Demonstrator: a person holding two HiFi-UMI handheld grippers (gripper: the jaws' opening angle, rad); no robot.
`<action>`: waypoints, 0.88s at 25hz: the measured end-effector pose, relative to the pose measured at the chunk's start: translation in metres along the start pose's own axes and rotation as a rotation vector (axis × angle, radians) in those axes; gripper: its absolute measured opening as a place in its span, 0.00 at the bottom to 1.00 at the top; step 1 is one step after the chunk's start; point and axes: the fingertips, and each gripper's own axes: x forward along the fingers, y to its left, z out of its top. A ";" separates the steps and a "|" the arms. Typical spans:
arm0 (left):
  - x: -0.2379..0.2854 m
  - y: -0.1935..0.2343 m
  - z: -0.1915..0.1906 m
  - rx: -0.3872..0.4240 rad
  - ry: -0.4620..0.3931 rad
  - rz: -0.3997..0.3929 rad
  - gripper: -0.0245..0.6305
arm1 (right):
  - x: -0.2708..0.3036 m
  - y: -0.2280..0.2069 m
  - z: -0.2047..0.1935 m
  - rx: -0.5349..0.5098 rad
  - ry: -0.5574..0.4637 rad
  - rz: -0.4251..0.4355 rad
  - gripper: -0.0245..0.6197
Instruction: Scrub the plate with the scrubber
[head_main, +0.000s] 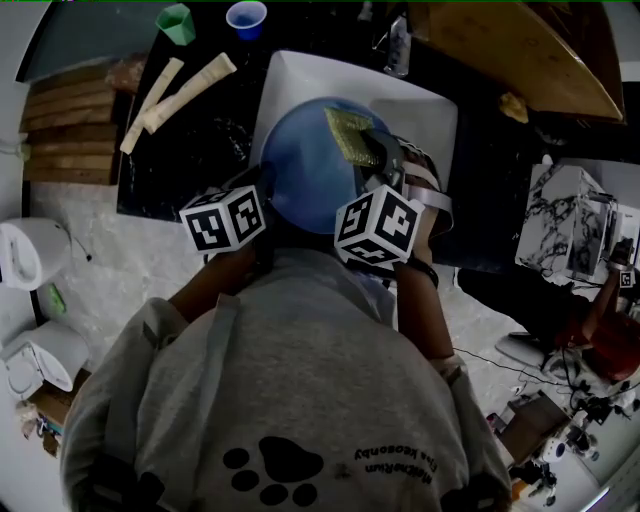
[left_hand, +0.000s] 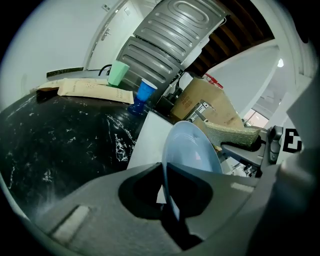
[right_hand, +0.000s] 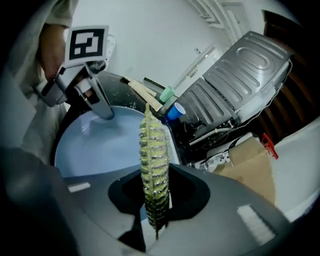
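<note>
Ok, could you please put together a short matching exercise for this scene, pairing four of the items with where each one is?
Things:
1. light blue round plate
2. yellow-green woven scrubber
3. green plastic cup
4. blue plastic cup

Places:
A. pinched in the right gripper
B. standing on the black marbled counter, nearer the white rectangular basin
C. held by its rim in the left gripper
D. standing on the same counter, nearer the beige paper sleeves

Pairs: 1-C, 2-A, 3-D, 4-B
</note>
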 end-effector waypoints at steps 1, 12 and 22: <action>0.000 0.000 0.000 0.001 -0.001 -0.002 0.06 | 0.003 0.000 0.001 -0.029 0.009 -0.022 0.15; -0.001 0.002 -0.003 -0.010 0.008 0.000 0.07 | 0.045 0.029 -0.014 -0.208 0.100 -0.019 0.15; 0.003 0.010 -0.018 -0.080 0.033 -0.010 0.07 | 0.046 0.064 -0.023 -0.193 0.139 0.117 0.15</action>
